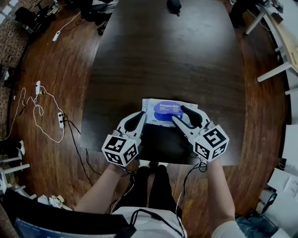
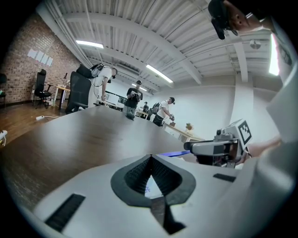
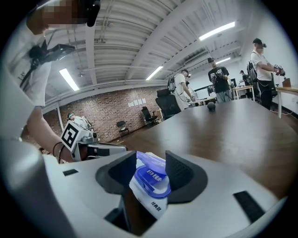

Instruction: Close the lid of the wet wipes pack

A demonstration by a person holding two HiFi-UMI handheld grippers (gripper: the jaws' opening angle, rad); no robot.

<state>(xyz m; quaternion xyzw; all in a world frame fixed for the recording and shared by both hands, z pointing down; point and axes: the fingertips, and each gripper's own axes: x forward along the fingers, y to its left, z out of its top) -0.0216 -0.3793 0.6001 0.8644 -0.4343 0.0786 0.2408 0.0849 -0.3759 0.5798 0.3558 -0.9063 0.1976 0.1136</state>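
Observation:
The wet wipes pack (image 1: 160,105) is white with an oval blue lid (image 1: 166,110) and lies flat near the front edge of the dark table (image 1: 167,56). My left gripper (image 1: 141,115) is at the pack's left edge. Its jaws are shut, tips touching, with nothing held (image 2: 150,159). My right gripper (image 1: 182,115) is at the pack's right side, open. In the right gripper view the pack (image 3: 150,199) shows between the spread jaws (image 3: 151,158). There the lid's flap (image 3: 150,162) looks partly raised above the blue lid base (image 3: 153,180).
The table edge runs just behind both grippers, with the person's legs (image 1: 151,186) below it. A dark object (image 1: 174,5) sits at the table's far end. Cables and a power strip (image 1: 60,120) lie on the wooden floor to the left. People stand at distant tables.

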